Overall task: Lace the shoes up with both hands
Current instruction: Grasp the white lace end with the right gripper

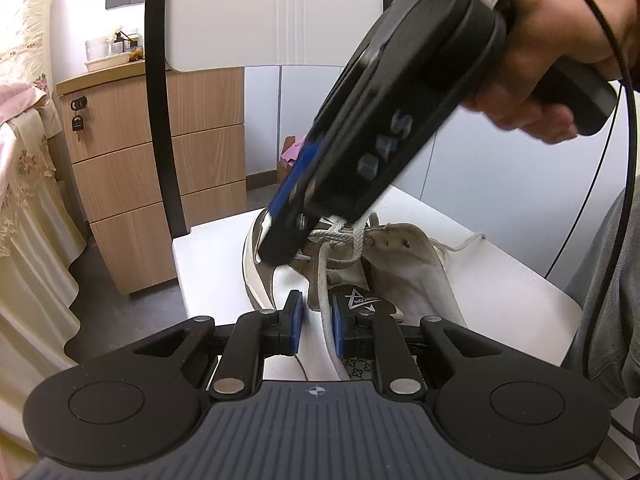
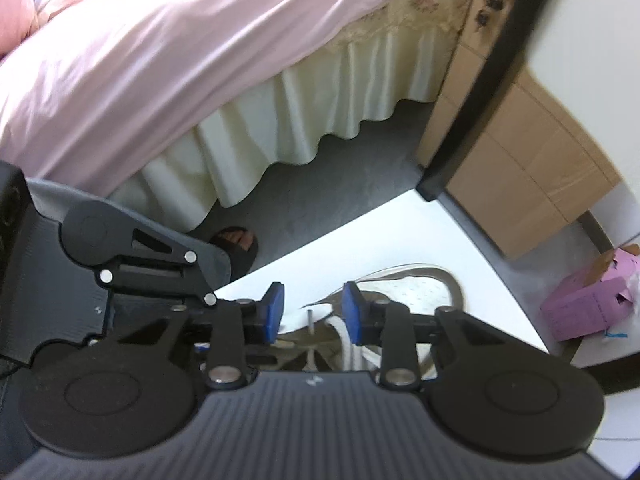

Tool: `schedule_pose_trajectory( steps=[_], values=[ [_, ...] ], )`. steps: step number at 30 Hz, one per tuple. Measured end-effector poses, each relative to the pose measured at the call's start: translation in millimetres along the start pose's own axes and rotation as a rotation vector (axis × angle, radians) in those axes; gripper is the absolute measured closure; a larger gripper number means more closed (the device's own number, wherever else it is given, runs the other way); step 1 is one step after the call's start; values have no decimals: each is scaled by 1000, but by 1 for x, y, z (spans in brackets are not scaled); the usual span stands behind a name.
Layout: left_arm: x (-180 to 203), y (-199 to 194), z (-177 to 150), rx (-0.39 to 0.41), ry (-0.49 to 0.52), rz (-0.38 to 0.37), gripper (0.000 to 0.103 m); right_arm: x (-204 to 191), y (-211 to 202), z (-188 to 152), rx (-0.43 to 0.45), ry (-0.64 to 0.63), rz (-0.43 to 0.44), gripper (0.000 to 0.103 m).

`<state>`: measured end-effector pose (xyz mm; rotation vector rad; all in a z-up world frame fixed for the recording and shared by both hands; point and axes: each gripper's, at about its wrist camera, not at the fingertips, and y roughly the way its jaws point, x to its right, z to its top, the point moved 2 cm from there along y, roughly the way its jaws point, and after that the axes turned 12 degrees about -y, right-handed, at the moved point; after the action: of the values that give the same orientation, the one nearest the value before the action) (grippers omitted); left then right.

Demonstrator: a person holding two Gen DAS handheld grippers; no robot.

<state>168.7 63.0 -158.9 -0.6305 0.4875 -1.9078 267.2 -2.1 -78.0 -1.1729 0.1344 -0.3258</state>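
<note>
A white and brown sneaker lies on a small white table; its toe also shows in the right wrist view. A loose white lace runs from the eyelets back between the blue pads of my left gripper. It lies against the right-hand pad, with a gap beside it, so the jaws are open. My right gripper, held by a hand, points steeply down at the crossed laces near the toe. In its own view the right gripper is open, with white lace strands beside its right pad.
A wooden drawer cabinet and a black curved post stand behind the table. A bed with a pink cover is to the left. A foot in a sandal and a pink box are on the floor. A cable hangs at the right.
</note>
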Motion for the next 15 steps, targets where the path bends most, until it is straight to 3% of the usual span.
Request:
schedule_pose_trajectory(
  steps=[2,4,6,8,15],
  values=[
    [0,0,0,0,4,0,85,-3,8,1,-34,-21,0,78],
    [0,0,0,0,6,-3,85,-4,14,0,-62,-39,5,95],
    [0,0,-1,3,16,-6,85,-5,16,0,-63,-50,2,100],
    [3,0,-3,16,44,-5,85,-6,16,1,-50,-58,-8,100],
    [0,0,-2,18,18,-25,85,-6,-21,23,152,0,-35,101]
  ],
)
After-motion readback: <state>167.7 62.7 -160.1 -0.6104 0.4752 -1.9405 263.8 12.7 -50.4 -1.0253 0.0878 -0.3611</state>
